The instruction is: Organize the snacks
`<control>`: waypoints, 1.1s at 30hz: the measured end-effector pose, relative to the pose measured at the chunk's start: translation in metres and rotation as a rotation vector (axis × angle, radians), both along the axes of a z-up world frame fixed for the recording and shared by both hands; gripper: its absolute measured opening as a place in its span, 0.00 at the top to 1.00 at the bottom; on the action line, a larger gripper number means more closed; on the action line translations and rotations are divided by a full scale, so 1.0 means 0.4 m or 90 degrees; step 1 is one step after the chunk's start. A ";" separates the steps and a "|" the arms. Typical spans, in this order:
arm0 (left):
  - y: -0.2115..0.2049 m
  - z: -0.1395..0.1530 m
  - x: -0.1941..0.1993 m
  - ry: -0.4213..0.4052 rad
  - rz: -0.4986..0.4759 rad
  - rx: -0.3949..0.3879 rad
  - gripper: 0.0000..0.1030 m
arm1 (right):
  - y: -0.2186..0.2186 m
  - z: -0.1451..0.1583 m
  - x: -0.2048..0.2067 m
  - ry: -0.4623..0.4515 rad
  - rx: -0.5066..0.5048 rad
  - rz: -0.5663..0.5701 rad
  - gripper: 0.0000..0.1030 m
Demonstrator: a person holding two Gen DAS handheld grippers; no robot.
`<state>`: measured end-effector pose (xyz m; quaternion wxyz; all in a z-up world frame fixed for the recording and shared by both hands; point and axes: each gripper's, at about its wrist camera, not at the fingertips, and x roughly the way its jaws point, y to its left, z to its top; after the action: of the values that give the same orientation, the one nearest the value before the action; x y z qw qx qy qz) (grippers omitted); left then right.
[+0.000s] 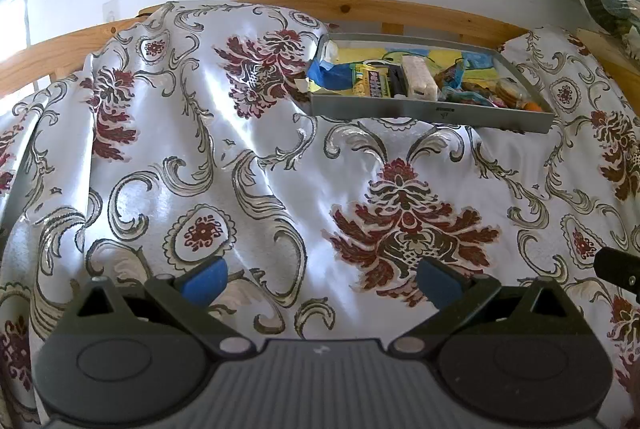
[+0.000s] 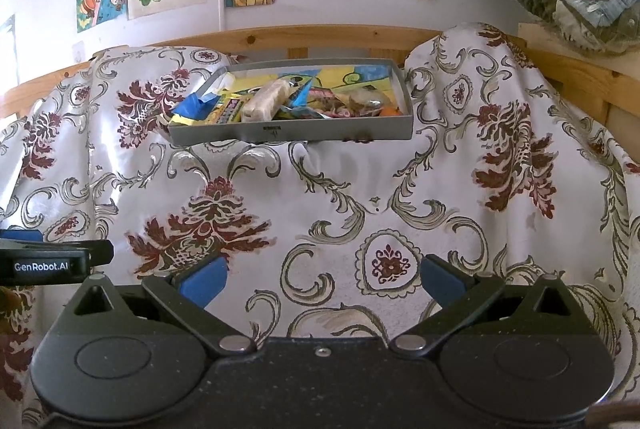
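Grippers first: my left gripper (image 1: pixel 322 281) and right gripper (image 2: pixel 322 281) hover with blue pads spread wide, empty, over the floral satin cloth (image 1: pixel 280 189). Farther off, the shallow grey tray (image 2: pixel 320 133) holds crinkly wrapped snacks (image 2: pixel 280 101); I judge them light, slippery and crushable, best pinched gently across the pale bar's (image 2: pixel 266 99) middle.

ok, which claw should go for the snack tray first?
Right, marginally. Both claws, left and right, are open, empty and short of the grey tray. The right wrist view shows the tray nearer and more centred; in the left view it lies off to the right.
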<state>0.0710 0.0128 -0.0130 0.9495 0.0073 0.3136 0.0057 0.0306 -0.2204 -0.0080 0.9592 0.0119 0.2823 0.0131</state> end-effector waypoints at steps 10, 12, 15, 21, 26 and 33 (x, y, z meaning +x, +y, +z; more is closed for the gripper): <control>0.001 0.001 -0.002 -0.001 0.000 0.000 0.01 | -0.002 -0.003 -0.001 0.000 0.002 -0.005 0.01; 0.001 0.002 -0.001 -0.001 0.000 0.000 0.01 | -0.002 -0.003 -0.001 0.000 0.002 -0.004 0.01; 0.002 0.001 -0.002 -0.001 0.001 0.001 0.01 | -0.003 -0.003 -0.001 0.001 0.002 -0.004 0.01; 0.002 0.001 -0.002 0.000 0.001 0.002 0.01 | -0.003 -0.005 -0.001 0.002 0.003 -0.005 0.01; 0.004 0.000 -0.004 -0.001 -0.001 0.004 0.00 | -0.002 -0.005 -0.001 0.003 0.003 -0.005 0.01; 0.000 0.000 -0.003 -0.001 0.000 0.005 0.01 | -0.002 -0.006 -0.001 0.003 0.003 -0.005 0.01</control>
<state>0.0697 0.0127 -0.0131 0.9497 0.0111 0.3130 0.0065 0.0301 -0.2213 -0.0103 0.9585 0.0153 0.2844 0.0098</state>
